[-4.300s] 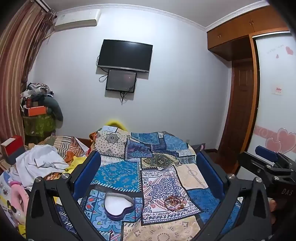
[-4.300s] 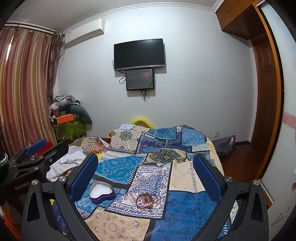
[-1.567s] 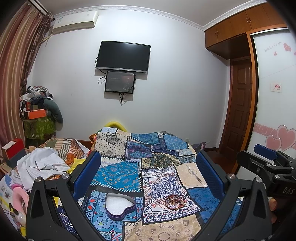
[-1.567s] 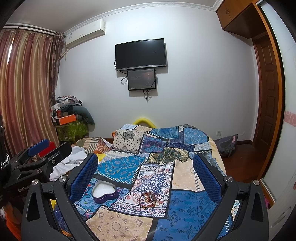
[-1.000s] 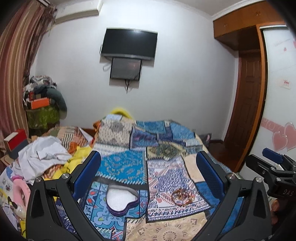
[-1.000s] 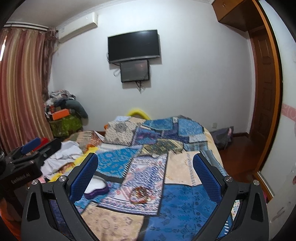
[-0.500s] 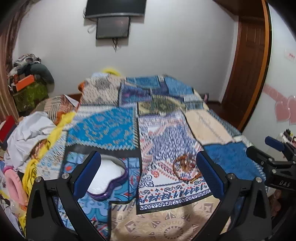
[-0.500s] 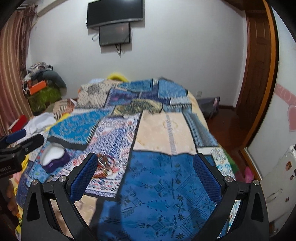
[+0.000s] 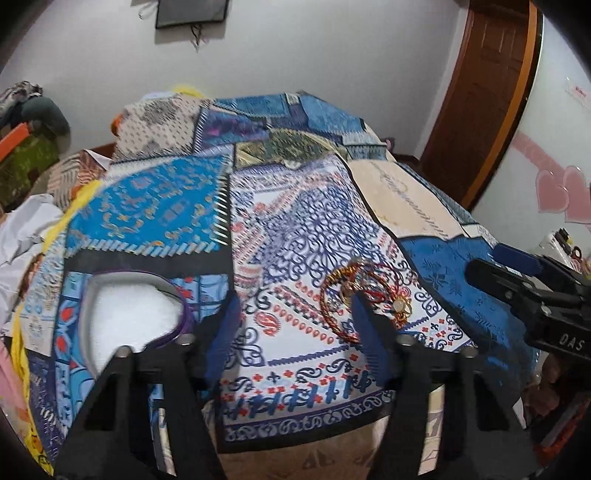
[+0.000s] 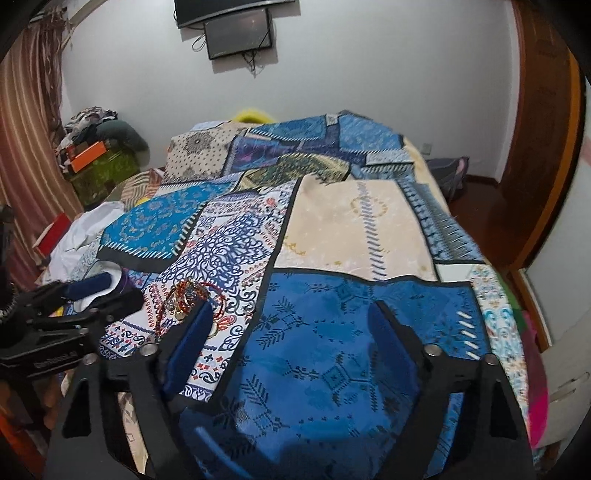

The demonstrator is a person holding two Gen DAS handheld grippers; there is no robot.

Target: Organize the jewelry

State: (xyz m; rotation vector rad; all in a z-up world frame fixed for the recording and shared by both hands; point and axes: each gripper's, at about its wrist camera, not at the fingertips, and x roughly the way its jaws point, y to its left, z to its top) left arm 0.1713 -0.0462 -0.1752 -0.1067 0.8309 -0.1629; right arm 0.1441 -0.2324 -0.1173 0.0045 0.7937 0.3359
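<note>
Nearest in the left wrist view, the left gripper (image 9: 293, 314) is seen with its blue-padded fingers (image 9: 225, 328) apart and nothing held between them, low over the patchwork bedspread (image 9: 295, 229). The tangle of jewelry (image 9: 364, 295), made of red and gold bangles and cords, is found lying on the bedspread, with the tip of the left gripper's right-hand finger just in front of it; whether they touch cannot be told. To the left of the jewelry, on the same bedspread, a purple heart-shaped box (image 9: 129, 314) with a white lining is seen lying open. To the right of the jewelry, well apart from it, the right gripper (image 9: 532, 280) is visible from the side.

In the right wrist view, the right gripper (image 10: 291, 317) is shown with its fingers (image 10: 388, 332) spread wide and empty, over a dark blue panel of the bedspread (image 10: 351, 332). The jewelry (image 10: 188, 299) lies just beyond the left-hand finger, and the box (image 10: 118, 286) is partly hidden behind the left gripper (image 10: 99, 291).

Beyond the jewelry, a white wall (image 10: 369, 66) with a mounted screen (image 10: 238, 33) is seen, and a wooden door (image 9: 484, 92) to the right.
</note>
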